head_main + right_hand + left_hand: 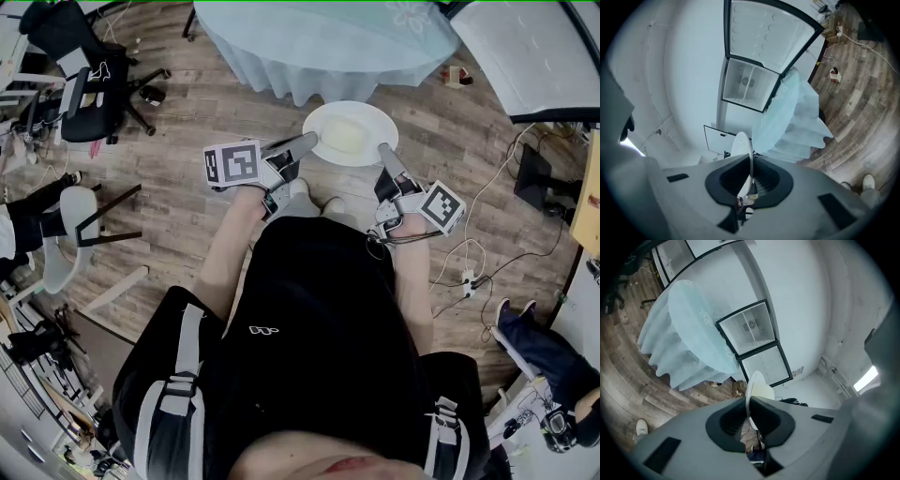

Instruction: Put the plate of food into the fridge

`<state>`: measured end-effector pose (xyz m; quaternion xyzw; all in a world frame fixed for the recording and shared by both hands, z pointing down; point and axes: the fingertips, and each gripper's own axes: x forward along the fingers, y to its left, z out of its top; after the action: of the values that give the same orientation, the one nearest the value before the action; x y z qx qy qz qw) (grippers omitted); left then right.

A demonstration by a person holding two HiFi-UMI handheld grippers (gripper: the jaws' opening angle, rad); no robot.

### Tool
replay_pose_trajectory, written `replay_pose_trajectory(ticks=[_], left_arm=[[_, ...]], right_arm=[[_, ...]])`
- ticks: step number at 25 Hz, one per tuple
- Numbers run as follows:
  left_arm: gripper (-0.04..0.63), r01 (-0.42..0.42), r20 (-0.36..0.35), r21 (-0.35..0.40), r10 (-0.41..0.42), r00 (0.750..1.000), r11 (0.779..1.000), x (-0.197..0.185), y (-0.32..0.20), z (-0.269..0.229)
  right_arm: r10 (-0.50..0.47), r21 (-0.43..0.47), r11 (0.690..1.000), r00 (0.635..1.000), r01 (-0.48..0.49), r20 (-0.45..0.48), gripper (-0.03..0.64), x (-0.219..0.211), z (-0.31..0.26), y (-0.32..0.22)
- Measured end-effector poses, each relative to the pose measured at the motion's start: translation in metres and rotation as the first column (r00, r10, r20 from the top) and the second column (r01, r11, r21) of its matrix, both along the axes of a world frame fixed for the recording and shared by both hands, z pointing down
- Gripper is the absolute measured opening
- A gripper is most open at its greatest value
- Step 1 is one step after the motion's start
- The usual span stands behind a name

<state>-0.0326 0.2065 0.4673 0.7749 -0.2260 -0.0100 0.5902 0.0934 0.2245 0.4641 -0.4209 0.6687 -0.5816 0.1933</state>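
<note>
Because we hold only its thin rim, risk: the round white plate (352, 133) can slip or tip, and the pale yellow food (343, 137) slides off.
Left gripper (305, 142): pinching the left rim.
Right gripper (385, 153): pinching the right rim.
Plate place: in the air above the wooden floor (187, 112), near the blue-clothed round table (319, 42); open white fridge (752, 329) ahead.
Plate attitude: about level, face up; round, no long axis.

Draped round table (319, 42), office chair (89, 103), wood floor (178, 112)
</note>
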Motion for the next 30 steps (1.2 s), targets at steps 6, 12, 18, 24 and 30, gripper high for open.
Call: replay_pose_trajectory(ticks=[6, 12, 18, 24, 30], left_arm=[[0.023, -0.001, 0.002, -0.006, 0.001, 1.000, 1.000, -0.001, 0.001, -0.001], [0.023, 0.000, 0.000, -0.040, 0.000, 1.000, 0.999, -0.009, 0.002, 0.008], [0.023, -0.021, -0.029, -0.072, 0.019, 0.999, 0.997, -0.027, -0.002, 0.018], [0.023, -0.039, -0.060, -0.071, 0.035, 0.998, 0.997, -0.039, -0.009, 0.022], [0.023, -0.038, -0.066, -0.054, 0.034, 0.997, 0.998, -0.059, -0.025, 0.021]], right_arm=[[-0.002, -0.016, 1.000, 1.000, 0.001, -0.010, 0.017, -0.001, 0.001, 0.002], [-0.010, -0.030, 0.999, 1.000, 0.010, 0.005, 0.020, -0.011, 0.007, 0.002], [0.009, -0.069, 0.998, 1.000, -0.010, -0.012, 0.020, -0.031, 0.012, 0.001], [0.030, -0.065, 0.997, 0.999, -0.033, -0.041, 0.020, -0.044, 0.013, -0.003], [0.036, -0.054, 0.998, 0.998, -0.039, -0.060, 0.020, -0.063, 0.012, -0.013]])
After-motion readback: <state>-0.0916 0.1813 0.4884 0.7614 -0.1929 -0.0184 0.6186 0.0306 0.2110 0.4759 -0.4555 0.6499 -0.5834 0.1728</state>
